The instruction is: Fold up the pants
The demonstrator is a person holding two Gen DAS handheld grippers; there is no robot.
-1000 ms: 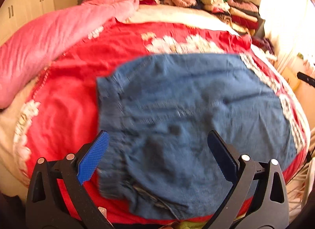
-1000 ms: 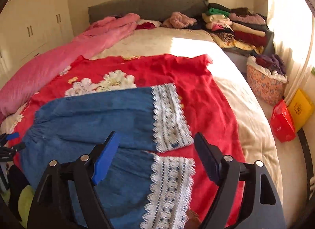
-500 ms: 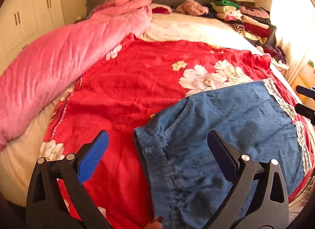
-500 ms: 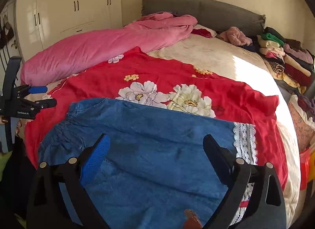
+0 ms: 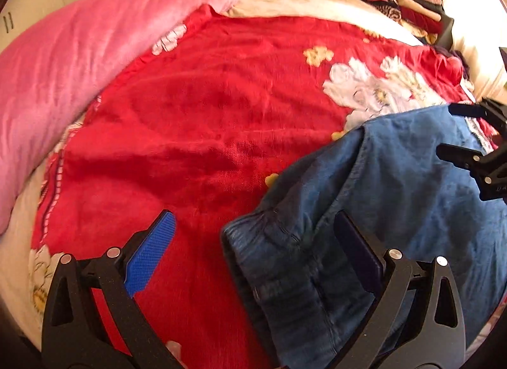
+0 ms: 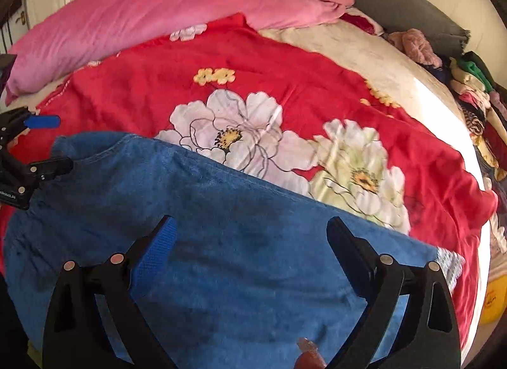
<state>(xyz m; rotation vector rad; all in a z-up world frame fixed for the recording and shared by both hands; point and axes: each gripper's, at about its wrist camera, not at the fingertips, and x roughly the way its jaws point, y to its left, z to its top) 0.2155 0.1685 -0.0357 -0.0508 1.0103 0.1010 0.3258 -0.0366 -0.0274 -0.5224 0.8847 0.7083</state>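
The pants [image 6: 221, 242] lie flat beneath both grippers — left [image 5: 253, 242] over the waistband, right [image 6: 250, 242] mid-leg — fingers wide, gripping nothing.

Black claw [image 5: 253, 236], blue pads [image 5: 149, 258], silver screws

the red flowered blanket [image 5: 196, 134] lies bare and flat left of the blue pants [image 5: 396, 210], giving open room there. a pink quilt [image 5: 82, 61] banks up along the blanket's far left edge. stacked clothes [image 6: 475, 90] crowd the bed's far right corner. cream bedding [image 6: 342, 48] beyond the blanket is unobstructed.
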